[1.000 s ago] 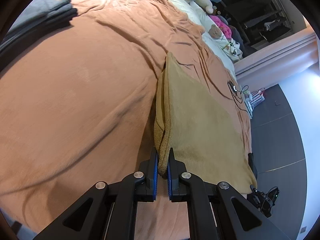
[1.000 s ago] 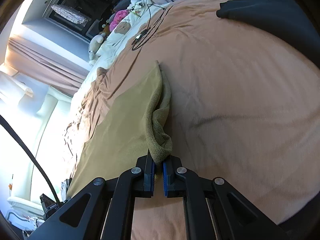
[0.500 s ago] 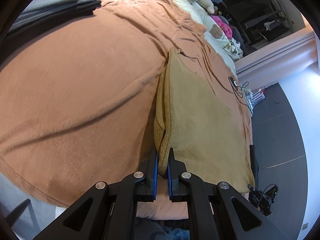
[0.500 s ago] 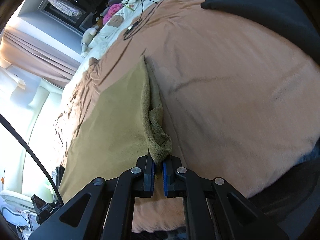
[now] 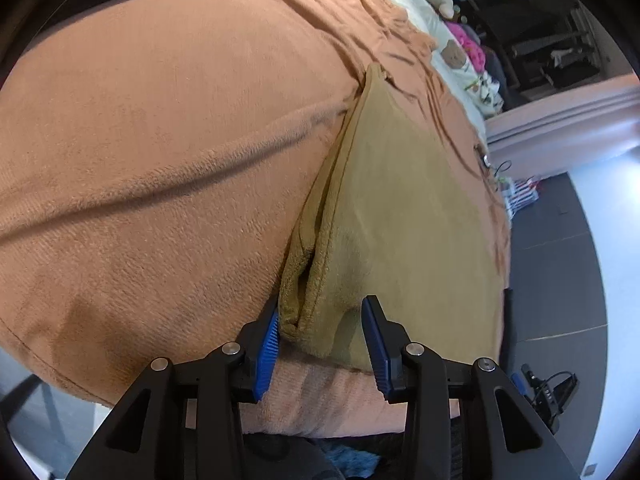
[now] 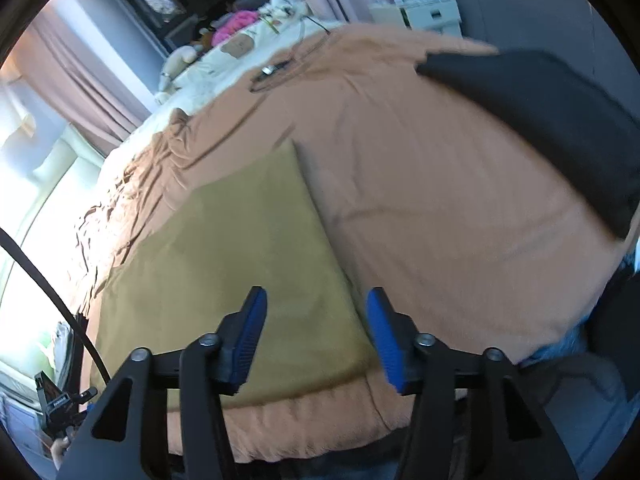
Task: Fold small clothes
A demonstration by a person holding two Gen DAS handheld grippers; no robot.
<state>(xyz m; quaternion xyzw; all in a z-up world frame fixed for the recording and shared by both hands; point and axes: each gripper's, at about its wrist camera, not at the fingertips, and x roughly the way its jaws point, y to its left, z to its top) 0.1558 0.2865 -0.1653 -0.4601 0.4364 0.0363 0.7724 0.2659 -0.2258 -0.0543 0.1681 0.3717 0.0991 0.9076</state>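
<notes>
Olive cloth (image 5: 404, 216) lies folded on the blanket (image 5: 160, 140); both tongs just released it.

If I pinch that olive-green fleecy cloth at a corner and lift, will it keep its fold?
Probably not. The olive-green fleecy cloth looks soft and floppy: its released layers gape at the corner between the left gripper's just-opened jaws. It likely drapes, and may cling to the orange fleece bedspread rather than slide.

Left gripper (image 5: 320, 344) jaws just opened, angled downward; right gripper (image 6: 316, 336) likewise, pads apart.
</notes>
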